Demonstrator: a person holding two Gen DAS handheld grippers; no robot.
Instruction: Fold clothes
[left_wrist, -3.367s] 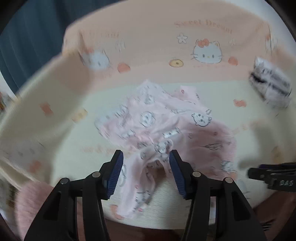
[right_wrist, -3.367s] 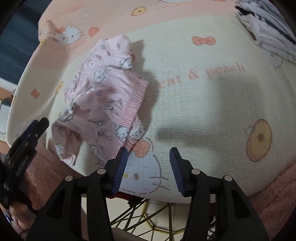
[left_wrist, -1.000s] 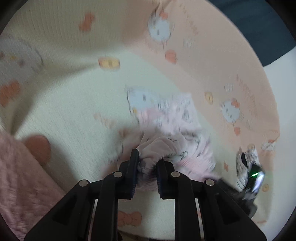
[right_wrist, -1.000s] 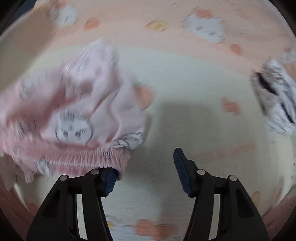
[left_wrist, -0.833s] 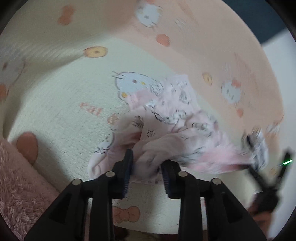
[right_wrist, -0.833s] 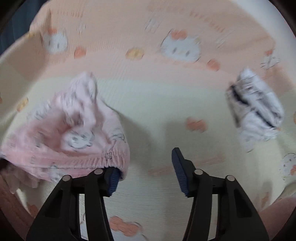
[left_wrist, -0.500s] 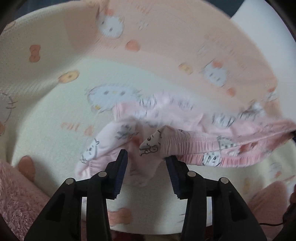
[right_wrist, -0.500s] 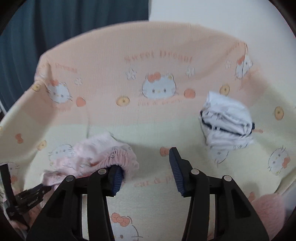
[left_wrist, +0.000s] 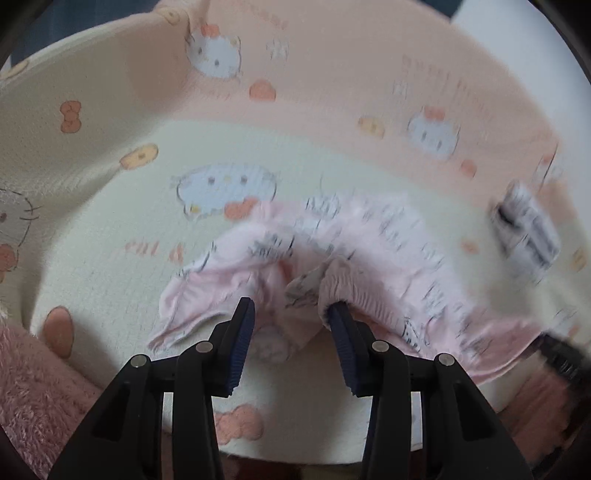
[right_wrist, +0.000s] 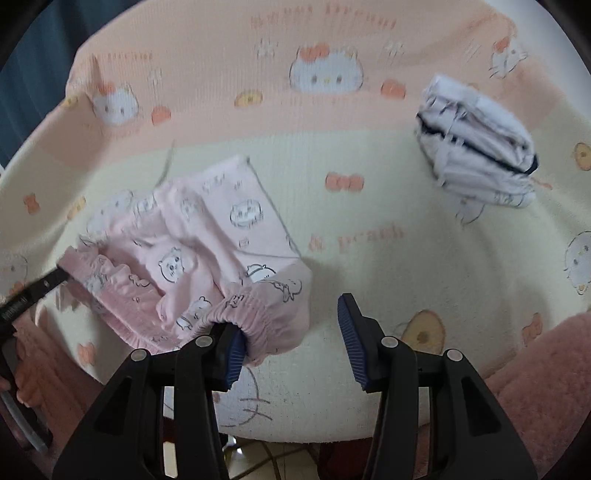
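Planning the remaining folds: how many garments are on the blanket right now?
2. The pink shorts lie left of centre, hooked on both grippers' fingers; the folded white garment sits at the far right. Others may lie outside view.

The right claw (right_wrist: 290, 332) stands open; the elastic waistband of the pink printed shorts (right_wrist: 207, 243) hooks over its left finger. A folded white garment (right_wrist: 476, 140) lies well apart on the cartoon-cat blanket (right_wrist: 388, 258).

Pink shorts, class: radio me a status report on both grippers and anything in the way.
Left gripper and right gripper open, each hooked inside the waistband. Pink shorts stretched between them over the blanket. Folded white garment lies clear.
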